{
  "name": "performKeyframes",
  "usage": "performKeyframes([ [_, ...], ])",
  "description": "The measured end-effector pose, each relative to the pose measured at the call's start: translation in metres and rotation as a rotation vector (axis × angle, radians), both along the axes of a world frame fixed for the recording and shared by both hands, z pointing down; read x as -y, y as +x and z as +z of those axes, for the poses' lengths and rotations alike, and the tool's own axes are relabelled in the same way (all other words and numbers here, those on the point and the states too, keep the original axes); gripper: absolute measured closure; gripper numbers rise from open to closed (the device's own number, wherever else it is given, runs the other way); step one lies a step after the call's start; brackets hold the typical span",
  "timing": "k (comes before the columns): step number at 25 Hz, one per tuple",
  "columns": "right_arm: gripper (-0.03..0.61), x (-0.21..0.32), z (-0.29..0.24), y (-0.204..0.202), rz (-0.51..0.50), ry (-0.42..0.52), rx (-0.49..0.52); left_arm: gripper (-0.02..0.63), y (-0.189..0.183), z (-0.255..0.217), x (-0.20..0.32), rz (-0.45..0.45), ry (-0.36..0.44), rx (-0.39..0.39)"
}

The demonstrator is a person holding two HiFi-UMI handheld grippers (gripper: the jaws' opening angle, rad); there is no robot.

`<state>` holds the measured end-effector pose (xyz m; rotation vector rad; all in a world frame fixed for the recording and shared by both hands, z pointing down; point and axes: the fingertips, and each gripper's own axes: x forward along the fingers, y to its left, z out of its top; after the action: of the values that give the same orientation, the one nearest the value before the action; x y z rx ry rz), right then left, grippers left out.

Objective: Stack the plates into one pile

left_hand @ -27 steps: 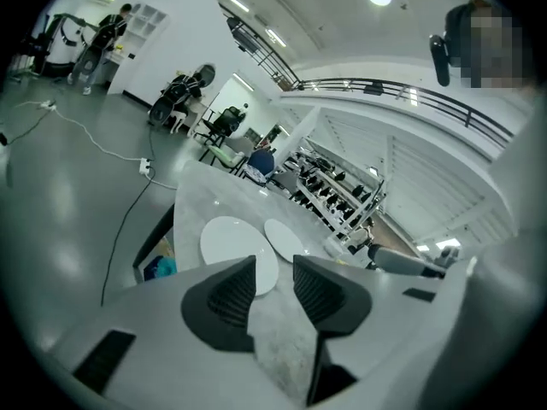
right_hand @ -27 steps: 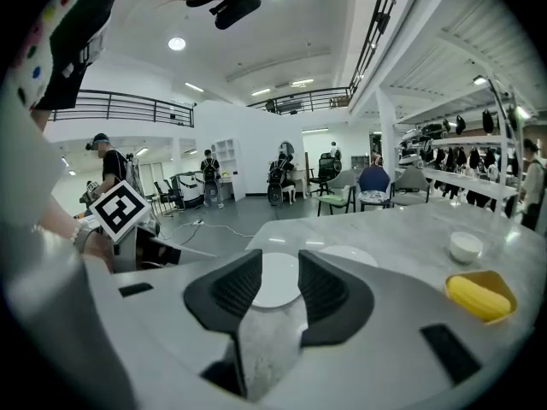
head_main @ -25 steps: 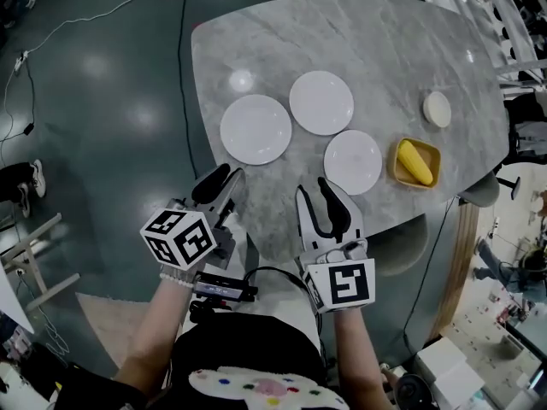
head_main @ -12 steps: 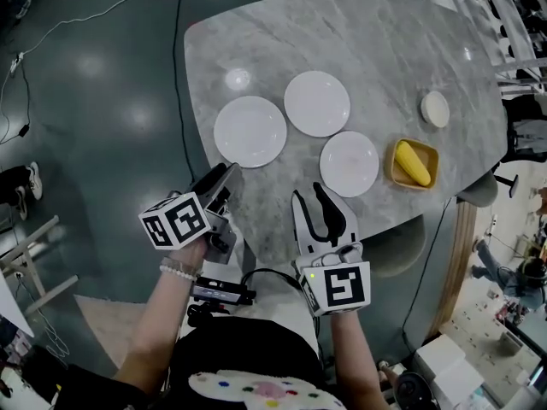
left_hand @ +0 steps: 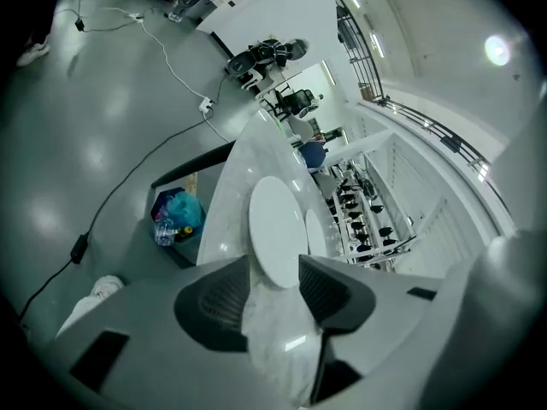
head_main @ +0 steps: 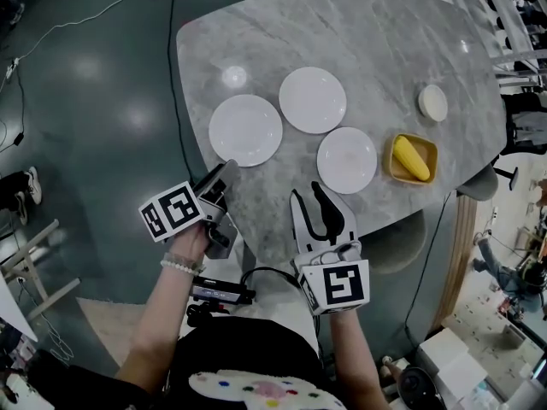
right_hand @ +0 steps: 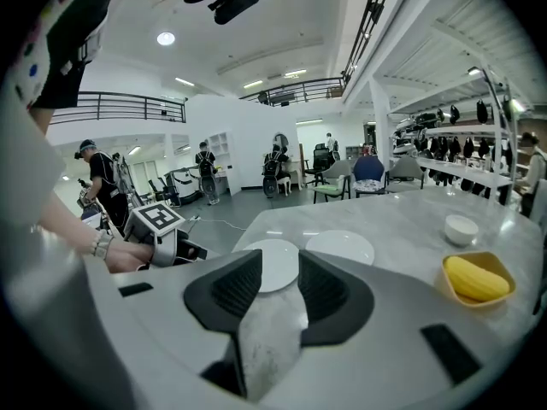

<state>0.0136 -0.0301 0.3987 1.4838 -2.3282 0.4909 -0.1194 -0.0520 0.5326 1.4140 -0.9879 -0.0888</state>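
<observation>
The left tool (head_main: 220,174), its jaws just opened wide and empty, points from the table (head_main: 385,41) edge at the left plate (head_main: 245,130), which lies flat just ahead. The right tool (head_main: 308,193), also wide and empty, faces the right plate (head_main: 346,160); the third plate (head_main: 313,100) lies beyond both.

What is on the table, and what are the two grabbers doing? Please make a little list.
table: grey marble
plates: three, white, apart, none stacked: left plate, far plate, right plate
dish: yellow, with yellow food inside
bowl: small, white
left gripper: jaws just opened wider, nothing between them
right gripper: open, empty
</observation>
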Motion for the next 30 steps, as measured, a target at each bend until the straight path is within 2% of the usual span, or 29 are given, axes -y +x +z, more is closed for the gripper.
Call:
performKeyframes([
  [10, 0.463, -0.0002, 0.0061, 0.0002, 0.012, -0.014, 0.004, 0.439, -0.0006, 0.0073, 0.0022, -0.029, -0.048, -0.047],
  [25, 0.463, -0.0011, 0.0067, -0.0019, 0.020, -0.018, 0.008, 0.440, 0.0049, 0.0060, 0.0058, -0.036, -0.058, -0.092],
  [30, 0.463, -0.0017, 0.0070, -0.0039, 0.017, -0.022, 0.013, 0.443, 0.0046, 0.0053, 0.0063, -0.080, -0.077, -0.114],
])
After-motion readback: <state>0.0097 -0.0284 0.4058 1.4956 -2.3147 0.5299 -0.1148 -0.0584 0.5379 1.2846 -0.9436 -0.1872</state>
